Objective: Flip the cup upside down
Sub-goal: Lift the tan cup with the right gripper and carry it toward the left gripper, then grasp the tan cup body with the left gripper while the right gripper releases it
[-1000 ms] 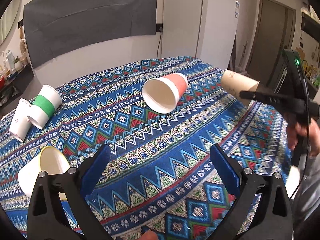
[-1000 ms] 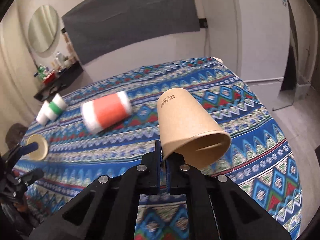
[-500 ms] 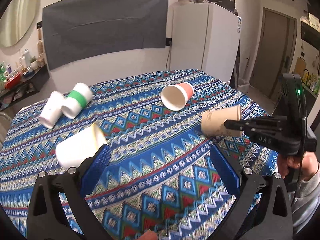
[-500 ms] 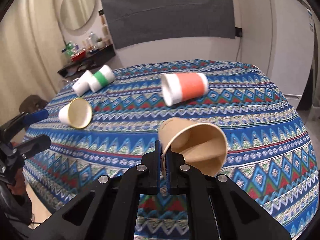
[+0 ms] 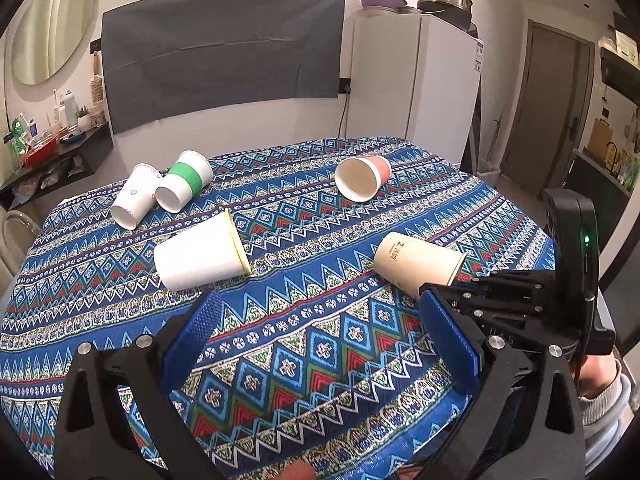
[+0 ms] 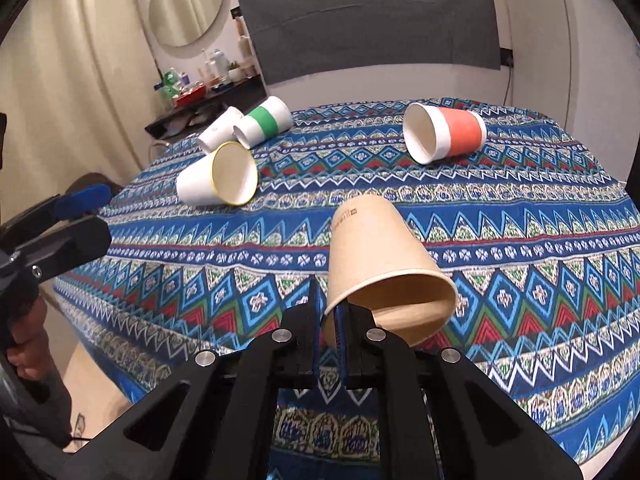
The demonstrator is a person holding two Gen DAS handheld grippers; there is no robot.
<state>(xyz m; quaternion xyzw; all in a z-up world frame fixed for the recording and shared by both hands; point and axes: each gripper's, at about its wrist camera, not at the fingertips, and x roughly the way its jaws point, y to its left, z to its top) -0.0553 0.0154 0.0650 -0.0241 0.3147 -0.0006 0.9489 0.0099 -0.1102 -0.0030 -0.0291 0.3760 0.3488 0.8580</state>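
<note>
My right gripper [image 6: 329,330] is shut on the rim of a brown paper cup [image 6: 380,264], one finger inside the mouth and one outside. The cup tilts with its base up and away, low over the patterned tablecloth [image 6: 520,216]. In the left wrist view the same brown cup [image 5: 416,262] lies at the right with the right gripper [image 5: 444,286] at its rim. My left gripper [image 5: 320,336] is open and empty above the cloth's near edge.
Several other cups lie on their sides: a yellow-rimmed white cup [image 5: 200,256], a green-banded cup [image 5: 184,186], a white heart-print cup [image 5: 134,196] and an orange cup [image 5: 362,178]. A white fridge [image 5: 416,84] stands behind the table.
My right gripper has lowered the brown cup toward the cloth and tipped its base upward. My left gripper has drawn back and up, widening its view of the table.
</note>
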